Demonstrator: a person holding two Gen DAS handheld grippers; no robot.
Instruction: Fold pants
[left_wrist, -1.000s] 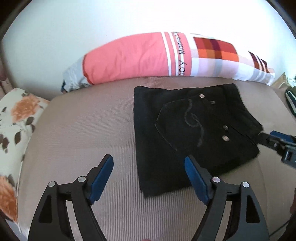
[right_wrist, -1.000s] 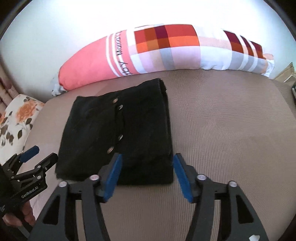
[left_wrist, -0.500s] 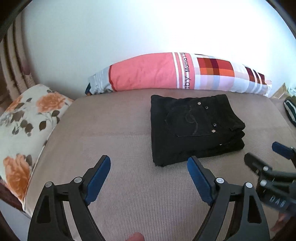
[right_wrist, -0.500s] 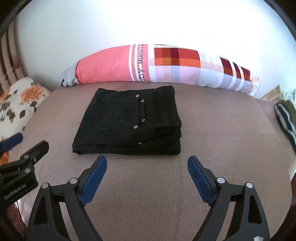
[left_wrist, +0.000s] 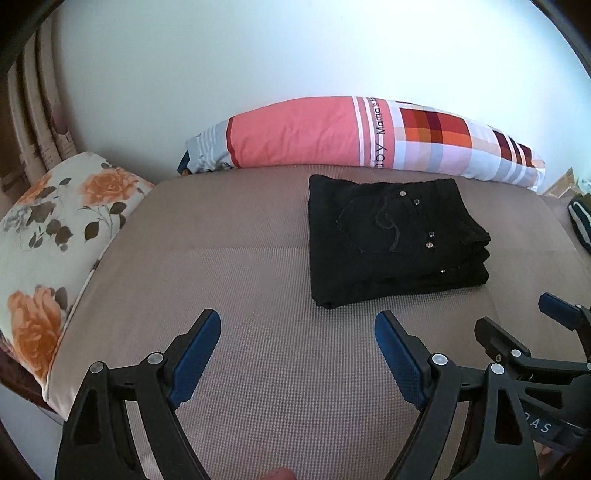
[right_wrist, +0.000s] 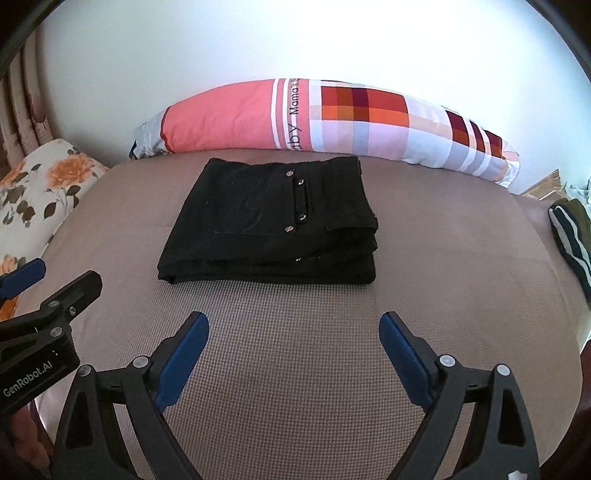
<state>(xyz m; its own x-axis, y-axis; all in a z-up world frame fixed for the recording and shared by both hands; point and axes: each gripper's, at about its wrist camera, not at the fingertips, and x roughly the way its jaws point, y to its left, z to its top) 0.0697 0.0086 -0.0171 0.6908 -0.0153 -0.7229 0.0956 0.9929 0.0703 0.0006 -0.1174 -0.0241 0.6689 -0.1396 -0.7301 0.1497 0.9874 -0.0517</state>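
Both tools, left tool (left_wrist: 297, 345) and right tool (right_wrist: 293, 345), have drawn back from the pants (right_wrist: 273, 221); the right's jaws are opening, both empty. Pants lie folded on the mattress (right_wrist: 295, 350), apparently finished.

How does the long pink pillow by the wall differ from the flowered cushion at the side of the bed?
The long pink pillow carries a solid coral panel, stripes, printed lettering and checked squares; the flowered cushion has orange roses with dark leaves on white. The pillow stretches along the wall behind the folded black pants; the cushion sits at the mattress's left end, apart from them. Both are soft bedding at the mattress's edge.
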